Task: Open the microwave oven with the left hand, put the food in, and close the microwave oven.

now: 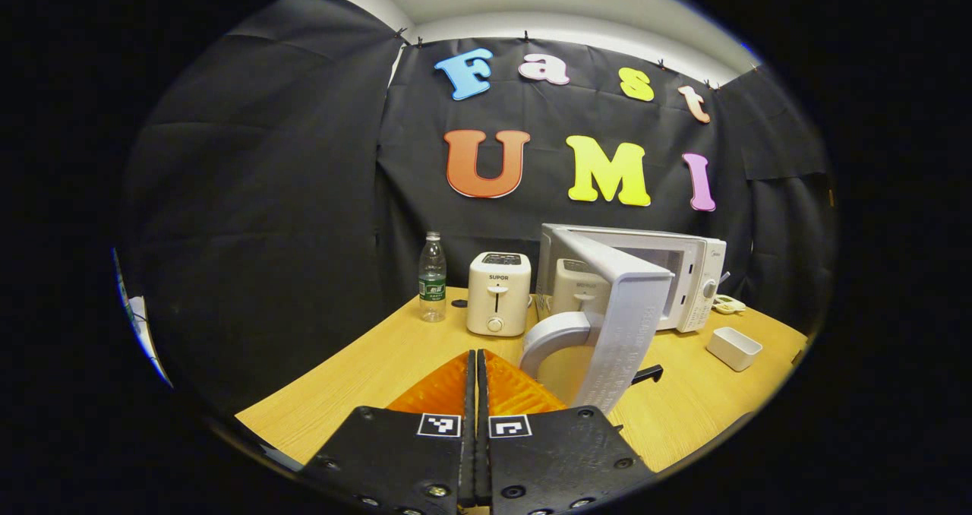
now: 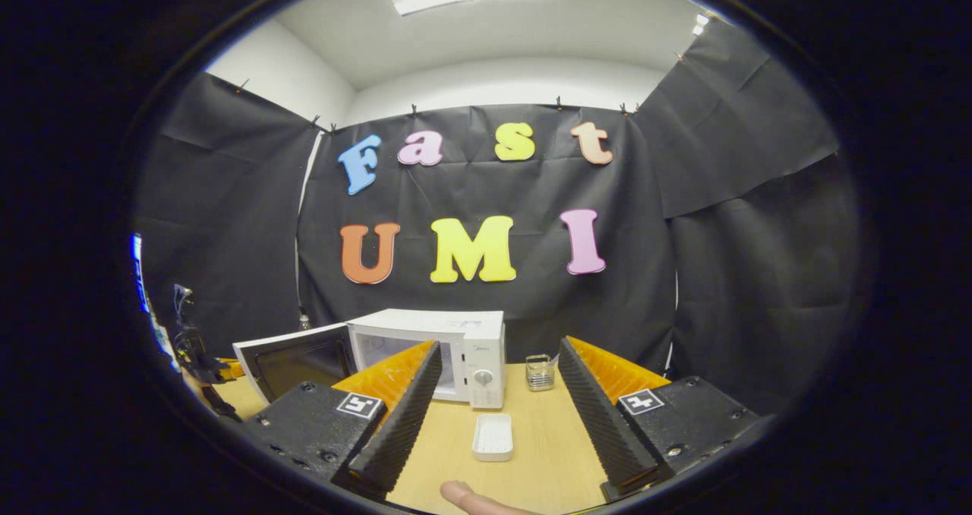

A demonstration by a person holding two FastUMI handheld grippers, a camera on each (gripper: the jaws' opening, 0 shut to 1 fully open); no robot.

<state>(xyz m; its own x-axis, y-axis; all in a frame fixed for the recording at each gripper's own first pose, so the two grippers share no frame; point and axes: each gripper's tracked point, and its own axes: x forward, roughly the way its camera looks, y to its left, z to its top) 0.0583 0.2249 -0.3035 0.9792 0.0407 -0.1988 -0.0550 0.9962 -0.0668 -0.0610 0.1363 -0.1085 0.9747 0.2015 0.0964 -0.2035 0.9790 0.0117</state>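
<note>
The white microwave stands at the back of the wooden table with its door swung out towards me. The door's curved handle lies just right of my left gripper, which is shut with nothing between its fingers and apart from the handle. A small white rectangular dish sits on the table in front of the microwave. In the right gripper view, my right gripper is open above the table, and the dish lies between its fingers farther off. The microwave and its open door are behind.
A white toaster and a water bottle stand left of the microwave. A small clear holder sits to the microwave's right. A person's fingertip shows at the table's near edge. Bare tabletop surrounds the dish.
</note>
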